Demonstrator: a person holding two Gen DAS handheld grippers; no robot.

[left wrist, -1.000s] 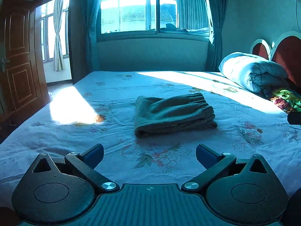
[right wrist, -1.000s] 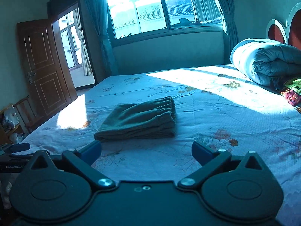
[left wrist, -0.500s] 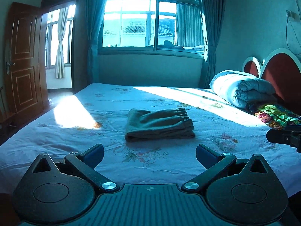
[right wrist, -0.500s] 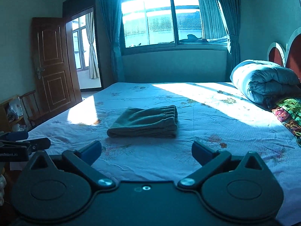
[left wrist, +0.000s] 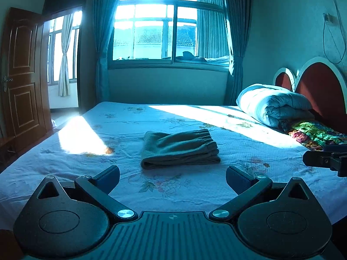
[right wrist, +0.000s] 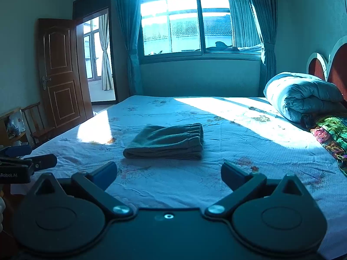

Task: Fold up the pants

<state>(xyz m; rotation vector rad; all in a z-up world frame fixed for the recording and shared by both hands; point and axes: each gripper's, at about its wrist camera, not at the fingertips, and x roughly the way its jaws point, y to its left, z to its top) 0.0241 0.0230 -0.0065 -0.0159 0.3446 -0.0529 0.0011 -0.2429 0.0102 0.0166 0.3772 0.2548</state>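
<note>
The grey-green pants (left wrist: 180, 149) lie folded into a compact rectangle in the middle of the bed (left wrist: 195, 186), waistband to the right. They also show in the right wrist view (right wrist: 167, 143). My left gripper (left wrist: 172, 176) is open and empty, held back from the bed's near edge, well short of the pants. My right gripper (right wrist: 169, 173) is open and empty, likewise pulled back. The right gripper's tip shows at the right edge of the left view (left wrist: 325, 160); the left gripper shows at the left edge of the right view (right wrist: 28, 164).
A rolled duvet (left wrist: 275, 106) and a colourful cloth (left wrist: 314, 132) lie at the bed's head by the red headboard (left wrist: 321, 91). A window (left wrist: 169, 30) faces me. A wooden door (left wrist: 23, 82) stands open at left. A chair (right wrist: 36, 123) stands beside the bed.
Both grippers have drawn back and up from the bed, so the pants look smaller and farther. The pants have not moved. Both grippers stay open.
</note>
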